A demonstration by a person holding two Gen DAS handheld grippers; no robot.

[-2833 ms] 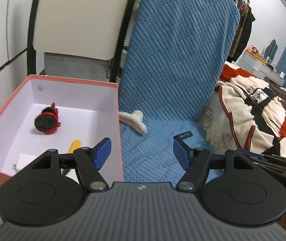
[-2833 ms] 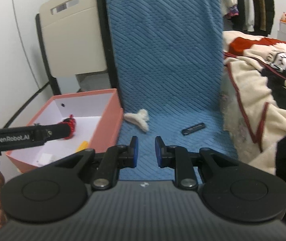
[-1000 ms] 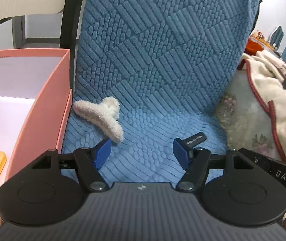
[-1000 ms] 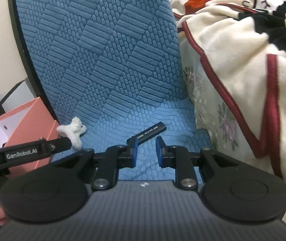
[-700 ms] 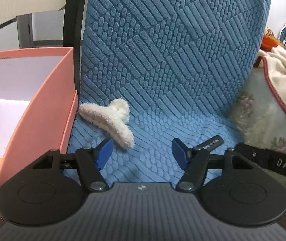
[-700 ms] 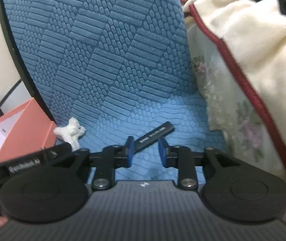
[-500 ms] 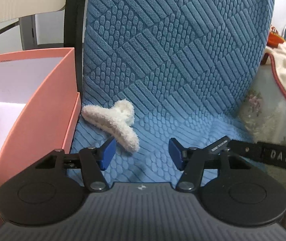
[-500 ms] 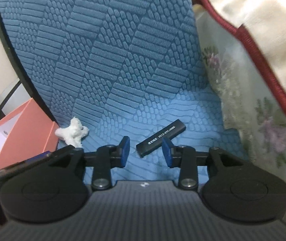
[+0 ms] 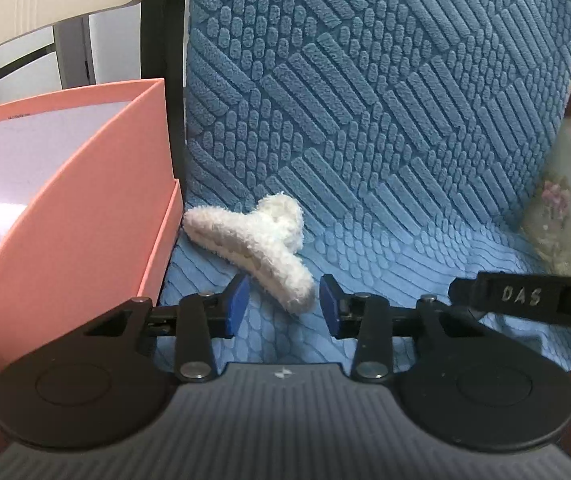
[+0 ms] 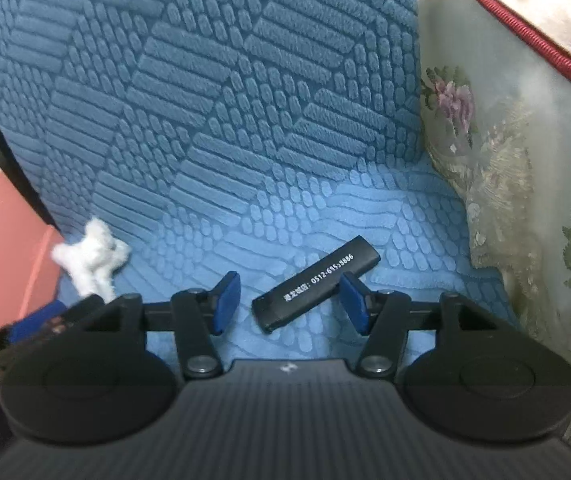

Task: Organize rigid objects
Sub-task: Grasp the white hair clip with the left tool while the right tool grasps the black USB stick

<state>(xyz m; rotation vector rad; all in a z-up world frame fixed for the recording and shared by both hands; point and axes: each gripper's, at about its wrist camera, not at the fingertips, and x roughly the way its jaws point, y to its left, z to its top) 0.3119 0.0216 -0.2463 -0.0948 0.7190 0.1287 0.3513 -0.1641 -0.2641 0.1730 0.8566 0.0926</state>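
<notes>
Two grippers: left gripper (image 9: 283,300), jaws closing around the fluffy white hair clip (image 9: 257,242), untouched; right gripper (image 10: 289,300) opening, black stick (image 10: 317,282) at twelve o'clock, unheld.

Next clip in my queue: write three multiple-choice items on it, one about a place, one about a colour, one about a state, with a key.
1. Where does the fluffy white hair clip lie?
A. inside the pink box
B. on the blue cushion beside the pink box
C. on the floral fabric

2. What colour is the printing on the black stick?
A. white
B. yellow
C. red

3. How does the black stick stand to the right hand-held gripper?
A. clamped and lifted
B. flat on the cushion between its spread fingers
C. far outside its fingers

Key: B, the clip rests on the blue cushion next to the pink box wall; A, the characters and digits show white; B, the stick lies flat while the jaws are opening around it.
</notes>
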